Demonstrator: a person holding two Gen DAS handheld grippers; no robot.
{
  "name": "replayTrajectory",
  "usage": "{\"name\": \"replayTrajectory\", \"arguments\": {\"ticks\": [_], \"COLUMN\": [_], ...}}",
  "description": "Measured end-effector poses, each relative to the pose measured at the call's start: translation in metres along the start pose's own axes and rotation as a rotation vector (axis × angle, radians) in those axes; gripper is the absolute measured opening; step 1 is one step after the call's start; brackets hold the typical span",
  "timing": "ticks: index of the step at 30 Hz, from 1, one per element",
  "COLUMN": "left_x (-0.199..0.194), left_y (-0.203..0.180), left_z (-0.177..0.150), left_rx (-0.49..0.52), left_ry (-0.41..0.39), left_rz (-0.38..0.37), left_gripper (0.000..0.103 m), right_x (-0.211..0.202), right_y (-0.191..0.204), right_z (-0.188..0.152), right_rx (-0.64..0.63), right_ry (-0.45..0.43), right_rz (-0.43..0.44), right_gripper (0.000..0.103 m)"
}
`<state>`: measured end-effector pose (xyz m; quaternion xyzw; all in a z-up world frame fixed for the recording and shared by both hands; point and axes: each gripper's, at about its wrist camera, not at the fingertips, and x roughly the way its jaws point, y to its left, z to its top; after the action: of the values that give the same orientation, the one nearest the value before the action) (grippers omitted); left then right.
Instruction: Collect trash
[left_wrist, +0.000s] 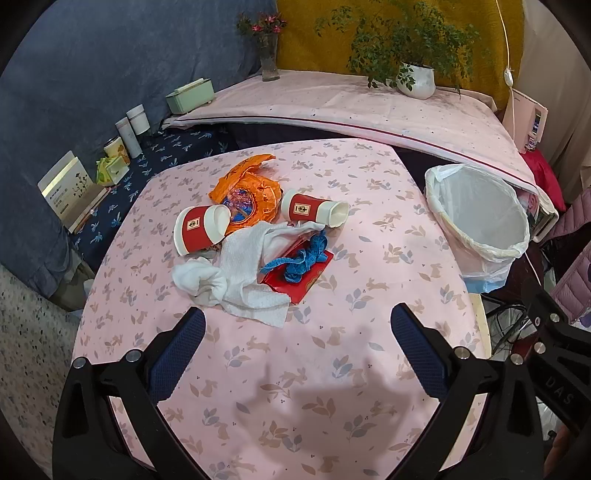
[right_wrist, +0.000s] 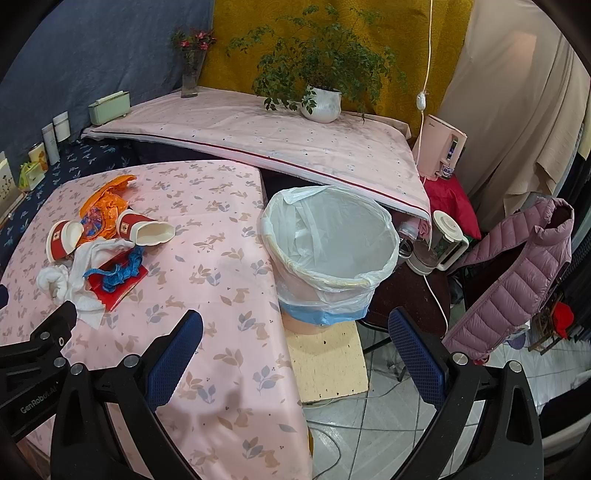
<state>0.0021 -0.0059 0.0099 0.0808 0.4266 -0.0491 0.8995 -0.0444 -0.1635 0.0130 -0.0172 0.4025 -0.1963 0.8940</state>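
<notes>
A pile of trash lies on the pink table (left_wrist: 295, 369): two red paper cups on their sides (left_wrist: 199, 229) (left_wrist: 314, 209), an orange wrapper (left_wrist: 245, 188), white tissue (left_wrist: 240, 277), a red packet (left_wrist: 314, 273) and a blue crumpled strip (left_wrist: 306, 256). The pile also shows in the right wrist view (right_wrist: 107, 254). A white-lined bin (right_wrist: 328, 251) stands off the table's right edge. My left gripper (left_wrist: 297, 325) is open and empty, just short of the tissue. My right gripper (right_wrist: 295, 328) is open and empty, near the bin's base.
A second pink-covered surface (right_wrist: 258, 136) behind holds a potted plant (right_wrist: 321, 103), a flower vase (right_wrist: 190, 79) and a green box (right_wrist: 109, 107). A kettle (right_wrist: 448, 240), a pink jacket (right_wrist: 517, 273), cables and tiled floor lie to the right.
</notes>
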Motion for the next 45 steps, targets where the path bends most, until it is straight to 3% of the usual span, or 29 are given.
{"name": "replayTrajectory", "arguments": {"ticks": [33,38,45], "left_x": [0.010,0.017,0.043], "left_y": [0.006,0.018,0.061], "left_z": [0.008,0.013,0.015], "left_rx": [-0.010,-0.032,-0.111], "left_ry": [-0.047,-0.056,-0.039], "left_rz": [-0.063,-0.072,-0.022], "left_gripper": [0.096,0.096,0.096], "right_x": [0.000,0.001,0.006], "right_y": [0.004,0.006,0.024], "right_z": [0.019,0.025,0.032], "right_rx": [0.051,0.068,0.054], "right_ry": [-0.072,-0.098,-0.129], "right_rz": [-0.014,-0.016,0.009], "right_gripper": [0.096,0.096,0.096]}}
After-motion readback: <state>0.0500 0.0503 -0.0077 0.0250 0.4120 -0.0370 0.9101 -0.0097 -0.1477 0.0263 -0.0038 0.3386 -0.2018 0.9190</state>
